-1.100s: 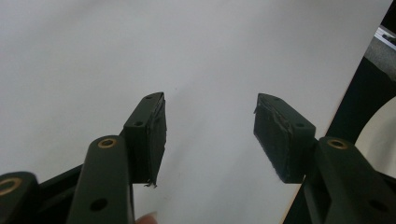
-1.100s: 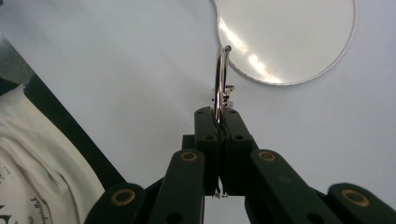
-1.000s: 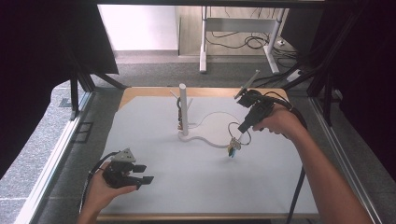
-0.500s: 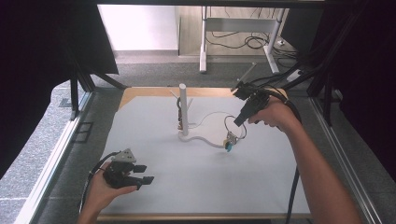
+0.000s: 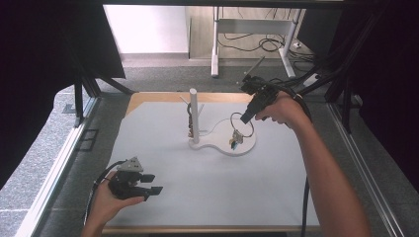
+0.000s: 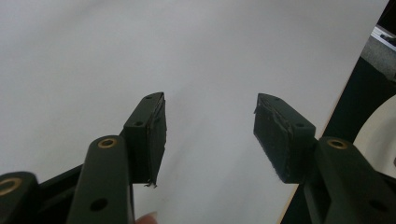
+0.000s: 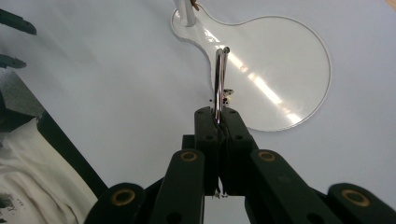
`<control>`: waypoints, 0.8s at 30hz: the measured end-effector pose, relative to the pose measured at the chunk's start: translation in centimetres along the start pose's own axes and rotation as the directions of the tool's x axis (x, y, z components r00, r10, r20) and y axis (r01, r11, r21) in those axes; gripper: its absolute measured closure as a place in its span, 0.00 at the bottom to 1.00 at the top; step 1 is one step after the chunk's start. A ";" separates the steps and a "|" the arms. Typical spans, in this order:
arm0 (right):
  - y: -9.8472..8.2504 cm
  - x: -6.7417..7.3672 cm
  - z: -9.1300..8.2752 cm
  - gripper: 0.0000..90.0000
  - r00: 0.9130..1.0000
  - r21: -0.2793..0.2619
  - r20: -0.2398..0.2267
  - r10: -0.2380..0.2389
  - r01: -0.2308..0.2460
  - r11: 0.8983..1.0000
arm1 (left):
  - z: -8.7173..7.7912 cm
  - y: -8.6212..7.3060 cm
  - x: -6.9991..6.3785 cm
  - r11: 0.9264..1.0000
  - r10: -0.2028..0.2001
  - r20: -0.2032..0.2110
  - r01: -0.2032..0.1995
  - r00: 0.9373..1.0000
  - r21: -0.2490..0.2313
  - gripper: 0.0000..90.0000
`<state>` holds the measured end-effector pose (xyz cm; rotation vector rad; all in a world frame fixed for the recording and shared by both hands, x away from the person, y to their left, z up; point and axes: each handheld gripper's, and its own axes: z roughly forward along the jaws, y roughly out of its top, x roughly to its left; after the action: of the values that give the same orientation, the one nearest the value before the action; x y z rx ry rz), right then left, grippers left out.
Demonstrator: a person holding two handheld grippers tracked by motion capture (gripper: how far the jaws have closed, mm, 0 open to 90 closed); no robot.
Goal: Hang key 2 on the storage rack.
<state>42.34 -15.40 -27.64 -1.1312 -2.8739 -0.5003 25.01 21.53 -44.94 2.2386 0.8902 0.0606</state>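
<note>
While the right gripper [image 5: 245, 118] pinches a metal ring [image 5: 242, 124], small charms [image 5: 234, 140] dangle from it above the stand's round white base [image 5: 247, 144].
Its jaws are pressed together on the ring's edge; the white post [image 5: 194, 114] stands just left; the left gripper [image 5: 152, 183] rests near the table's [image 5: 197, 187] front edge, jaws spread, nothing between them.

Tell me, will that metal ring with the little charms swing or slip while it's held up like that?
The ring looks thin and stiff, so it probably keeps its shape. The charms hang loose below, so they likely sway. The right gripper pinches smooth metal edge-on; it might pivot.
</note>
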 end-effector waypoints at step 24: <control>3.2 -0.6 1.1 0.97 1.000 -0.019 0.007 0.008 -0.008 1.000 | 0.0 0.1 -0.2 1.000 0.006 0.007 -0.006 1.000 -0.006 0.49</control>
<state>45.02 -13.25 -27.88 -1.1489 -2.8753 -0.5251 24.88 21.34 -44.81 2.2347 0.8785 0.0583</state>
